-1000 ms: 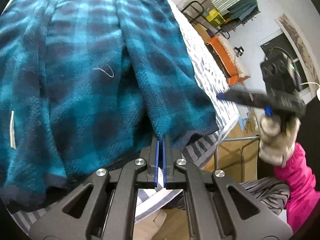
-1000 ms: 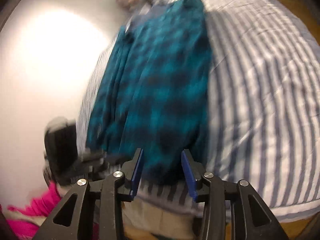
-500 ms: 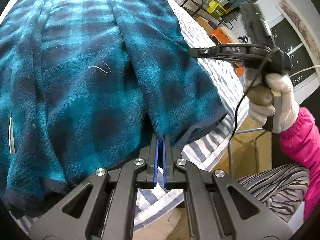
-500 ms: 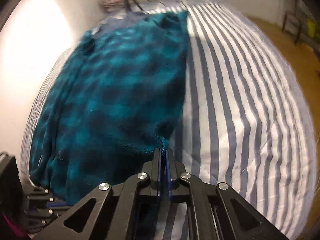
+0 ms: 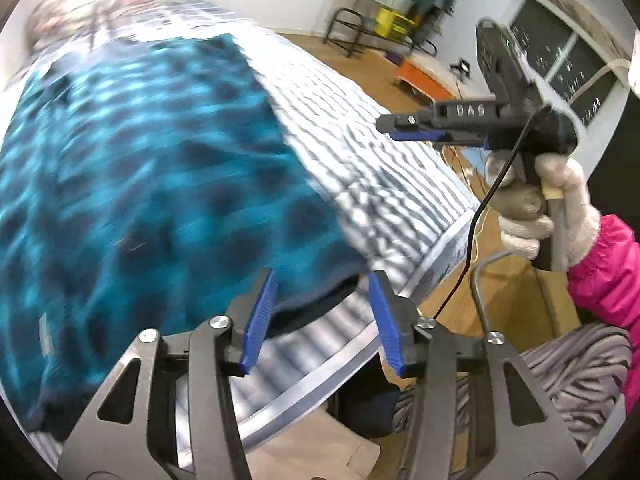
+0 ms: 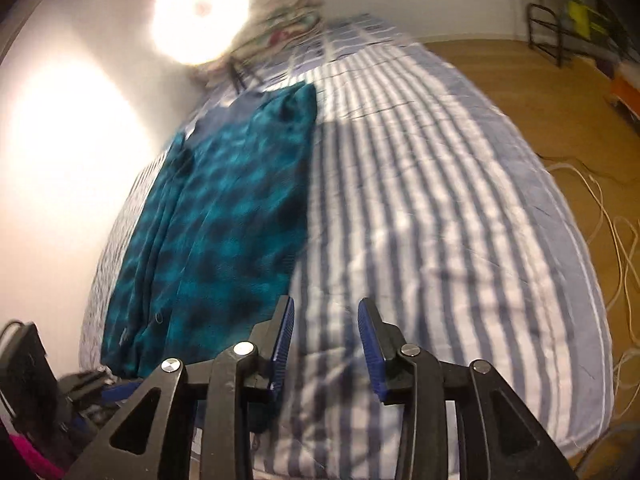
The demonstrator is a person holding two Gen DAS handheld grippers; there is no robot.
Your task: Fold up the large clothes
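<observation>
A teal-and-black plaid garment (image 6: 224, 220) lies lengthwise on a bed (image 6: 440, 200) with a striped cover, along the bed's wall-side edge, reaching from near the foot edge up toward the head end. It looks folded into a long narrow strip, though both views are blurred.

The left gripper (image 5: 322, 316) hangs over the foot edge, its jaws opening — the garment's dark hem shows in the gap between the blue pads (image 5: 260, 312), but the pads do not press on it. The right gripper (image 6: 326, 344) also hangs over the foot edge, just beside the garment's long edge; its jaws are opening too, with only striped cover seen between them.

In the left wrist view the right gripper (image 5: 408, 130) appears again, held level above the bed's floor-side edge by a gloved hand (image 5: 548, 208) with a pink sleeve (image 5: 604, 272). A cluttered pile (image 6: 288, 12) sits at the head end, under a bright lamp (image 6: 200, 8) on the wall.
</observation>
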